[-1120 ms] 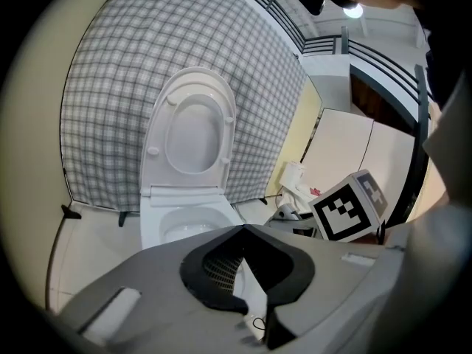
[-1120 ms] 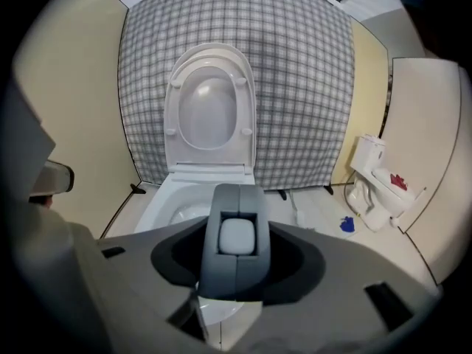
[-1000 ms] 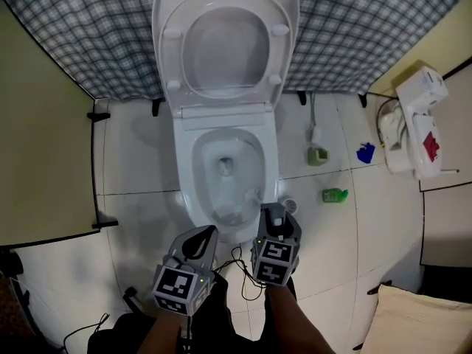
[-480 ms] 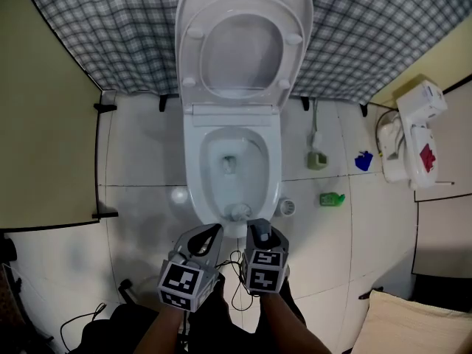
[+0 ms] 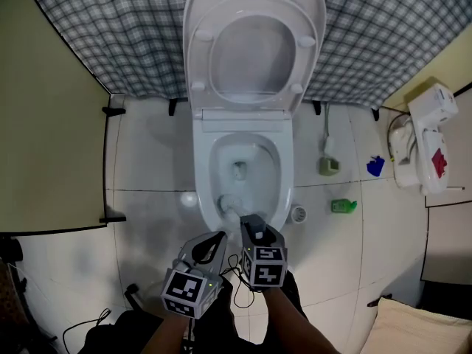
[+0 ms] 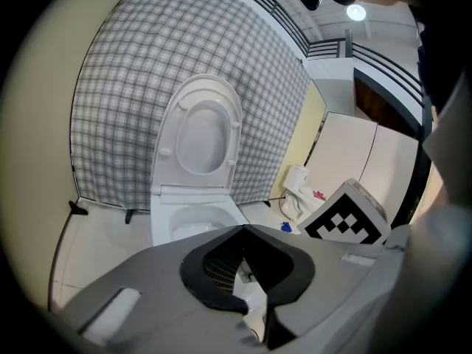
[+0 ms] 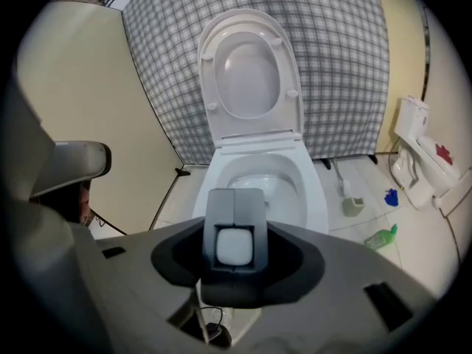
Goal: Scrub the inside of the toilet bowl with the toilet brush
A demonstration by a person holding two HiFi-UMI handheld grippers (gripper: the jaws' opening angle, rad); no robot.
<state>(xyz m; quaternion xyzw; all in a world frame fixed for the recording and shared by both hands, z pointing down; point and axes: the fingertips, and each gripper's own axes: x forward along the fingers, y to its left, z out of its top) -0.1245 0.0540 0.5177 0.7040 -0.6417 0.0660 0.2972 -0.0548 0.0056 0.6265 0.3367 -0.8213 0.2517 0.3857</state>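
We stand over the toilet [image 5: 276,169], its seat and lid [image 5: 254,6] tipped upright against the checked curtain [image 5: 110,35] behind it. Our right tool [image 5: 251,226] points steeply down over the front rim of the bowl and is clenched on the handle of the toilet brush [image 5: 231,203]. In the right gripper view the grey handle end fills the space between the jaws, which press on it from both sides. The pale brush head sits inside the bowl at its near end, low on the front wall and just ahead of the tool, with the water and the drain opening further back. Our left tool [image 5: 214,238] hangs just beside the right one, on its left and a little nearer to us, above the tiled floor [image 5: 147,161] in front of the toilet. In the left gripper view its jaws meet at the tips and grasp nothing. It stays clear of both the bowl and the brush. To the right of the toilet a small grey-green container [image 5: 329,166] stands on the floor near the curtain, and a green bottle [image 5: 343,206] lies on its side closer to us. A round floor drain [image 5: 299,214] sits between the bottle and the bowl, and a small blue object [image 5: 375,167] lies further right. A white appliance [image 5: 428,139] leans at the far right edge, and a beige panel [image 5: 44,139] closes off the left side.
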